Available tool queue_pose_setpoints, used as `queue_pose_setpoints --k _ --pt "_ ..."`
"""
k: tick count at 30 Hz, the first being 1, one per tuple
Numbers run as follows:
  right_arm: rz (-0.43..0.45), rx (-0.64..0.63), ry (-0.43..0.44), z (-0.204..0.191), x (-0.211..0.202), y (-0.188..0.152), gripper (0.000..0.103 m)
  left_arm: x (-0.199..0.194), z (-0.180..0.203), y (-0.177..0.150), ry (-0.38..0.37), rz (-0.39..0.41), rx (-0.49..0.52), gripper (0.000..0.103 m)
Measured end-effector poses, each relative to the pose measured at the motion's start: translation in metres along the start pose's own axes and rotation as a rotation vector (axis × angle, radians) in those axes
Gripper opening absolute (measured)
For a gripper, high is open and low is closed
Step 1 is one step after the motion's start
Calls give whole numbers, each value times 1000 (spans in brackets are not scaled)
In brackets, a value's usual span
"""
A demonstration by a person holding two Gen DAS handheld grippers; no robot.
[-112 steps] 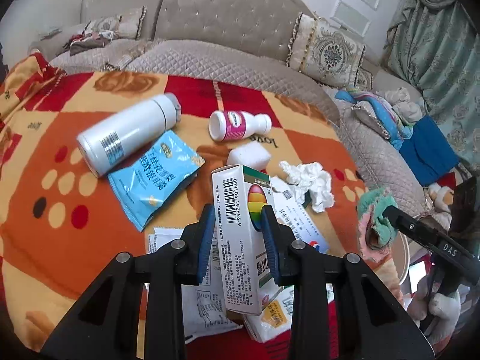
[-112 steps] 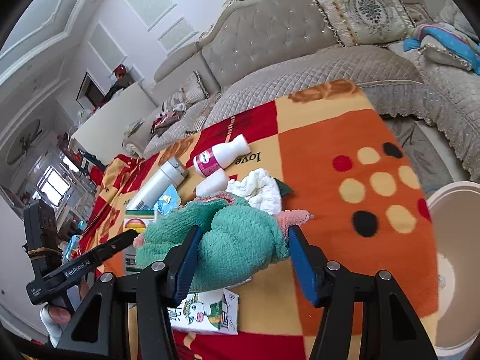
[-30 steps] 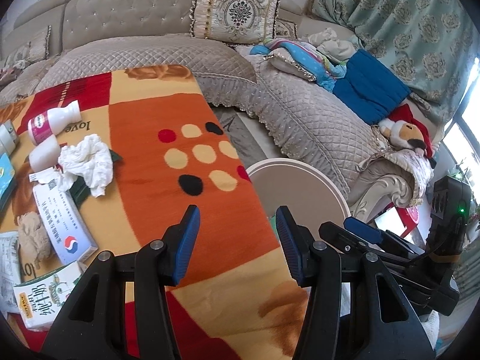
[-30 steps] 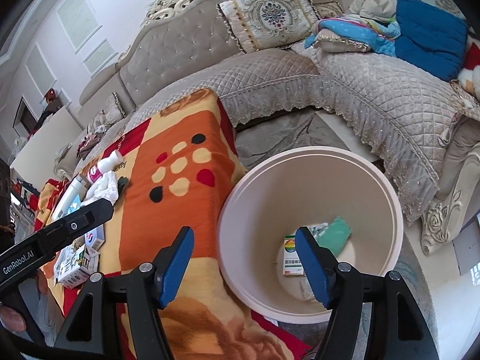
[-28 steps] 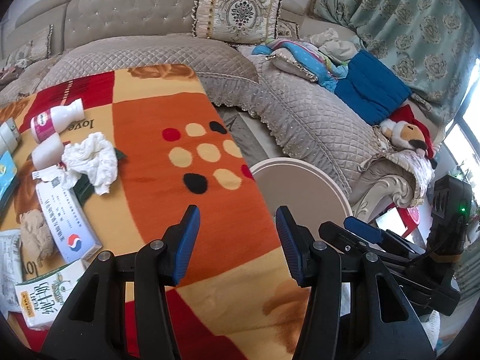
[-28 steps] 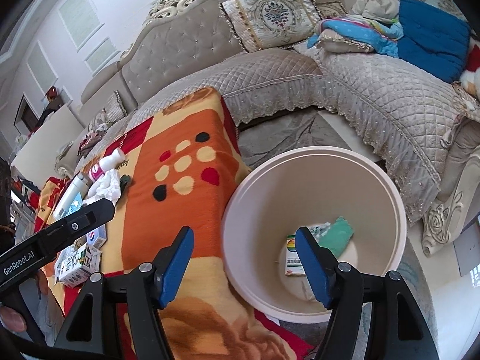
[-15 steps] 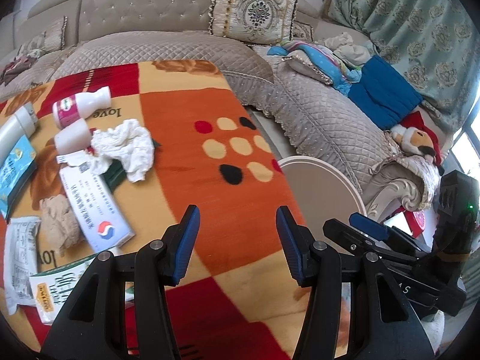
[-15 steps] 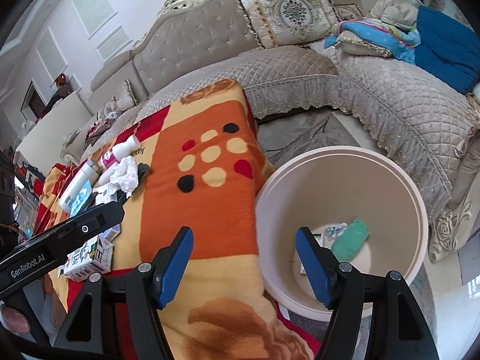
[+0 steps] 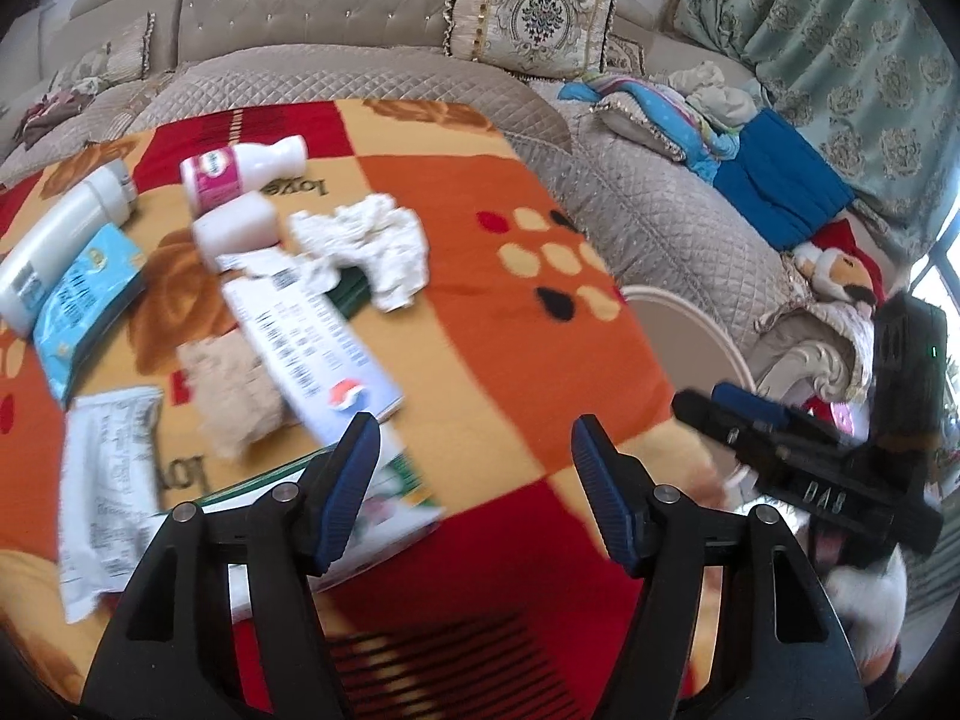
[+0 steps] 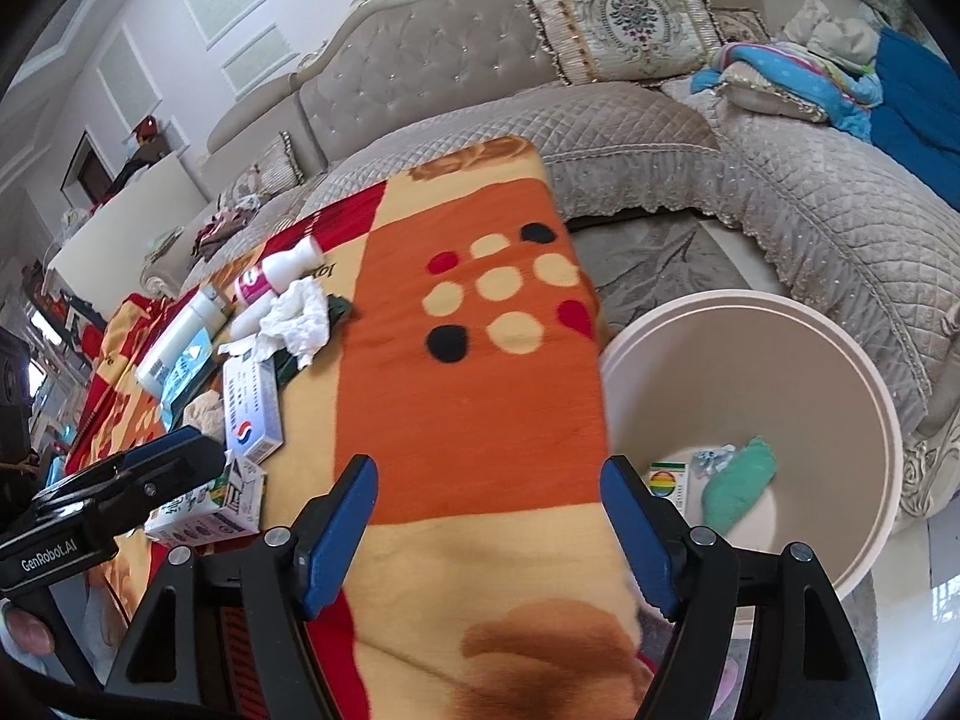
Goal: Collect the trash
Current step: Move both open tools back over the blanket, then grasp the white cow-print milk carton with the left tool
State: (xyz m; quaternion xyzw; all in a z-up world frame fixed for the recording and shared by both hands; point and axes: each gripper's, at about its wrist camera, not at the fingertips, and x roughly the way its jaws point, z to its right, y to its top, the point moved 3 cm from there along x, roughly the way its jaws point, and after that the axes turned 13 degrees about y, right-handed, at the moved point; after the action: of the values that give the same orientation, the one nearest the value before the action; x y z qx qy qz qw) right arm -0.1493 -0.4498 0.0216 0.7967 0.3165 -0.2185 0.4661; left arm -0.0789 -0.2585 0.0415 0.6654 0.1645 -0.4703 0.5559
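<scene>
Both grippers tilt steeply downward over a low surface draped in an orange, red and yellow blanket [image 10: 480, 396]. The left gripper [image 9: 474, 480] hangs above the blanket's near edge with its jaws opening and nothing between them; only the blanket shows in the gap. The right gripper [image 10: 489, 528] hangs near the blanket's right edge, beside the bin, its jaws likewise opening and empty. In the right wrist view a fingertip [image 10: 24, 630] of the hand carrying the left gripper shows at the lower left.

The remaining trash lies along the blanket's left side: a crumpled white tissue [image 9: 372, 246], a pink-labelled white bottle [image 9: 240, 171], a small white bottle [image 9: 237, 231] just beside it, a tall white canister [image 9: 60, 234], a blue packet [image 9: 78, 306], a long white medicine box [image 9: 312, 348], a beige crumpled wad [image 9: 231, 396], a white printed wrapper [image 9: 108, 480] and a drink carton [image 10: 213, 504] at the near edge.

A round cream waste bin [image 10: 864, 396] stands on the floor just off the blanket's right edge. Inside it lie a green cloth [image 10: 738, 486] and a rainbow-printed box [image 10: 669, 477].
</scene>
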Motion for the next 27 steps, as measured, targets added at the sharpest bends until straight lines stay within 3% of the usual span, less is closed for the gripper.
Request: queue_pose_setpoints --k 14,20,27 --pt "-46 -43 38 -32 22 -4 75 10 -86 -16 88 -56 83 66" --pt "-57 -61 44 -41 25 -6 75 18 -89 -25 -49 -119 49 66" --pt "-64 -54 47 -42 28 -7 76 5 -53 -41 -152 -145 175 66"
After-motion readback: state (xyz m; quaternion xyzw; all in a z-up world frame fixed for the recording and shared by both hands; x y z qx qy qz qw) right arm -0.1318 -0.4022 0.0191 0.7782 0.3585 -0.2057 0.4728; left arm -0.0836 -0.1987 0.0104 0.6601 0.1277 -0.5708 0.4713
